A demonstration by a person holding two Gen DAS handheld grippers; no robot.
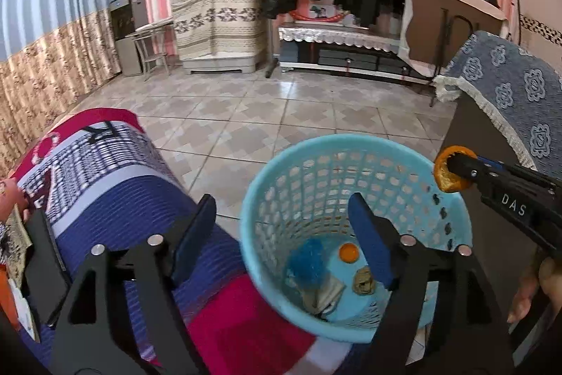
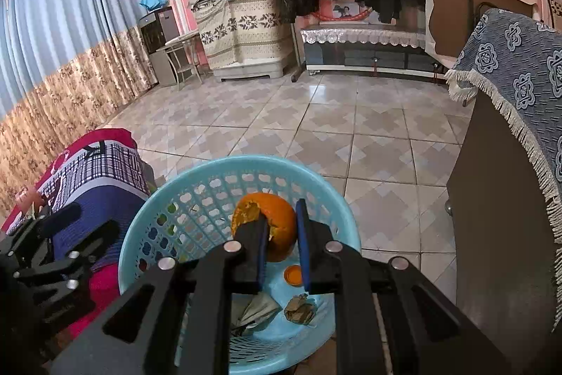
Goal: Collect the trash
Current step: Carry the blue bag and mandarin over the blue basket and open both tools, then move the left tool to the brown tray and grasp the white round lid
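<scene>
The basket [image 1: 354,234] stands between bed [image 1: 116,192] and cabinet [image 1: 491,234].

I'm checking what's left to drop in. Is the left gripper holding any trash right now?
No: the left gripper stands open and empty above the blue basket, while the right gripper holds the orange peel.

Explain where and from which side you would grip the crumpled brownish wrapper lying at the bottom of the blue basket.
Probably from straight above, down through the open mouth of the blue basket: its walls block any sideways approach. Close the claw across the middle of the crumpled wrapper, which lies loose on the floor, apart from the small orange cap, so both fingers have room.
</scene>
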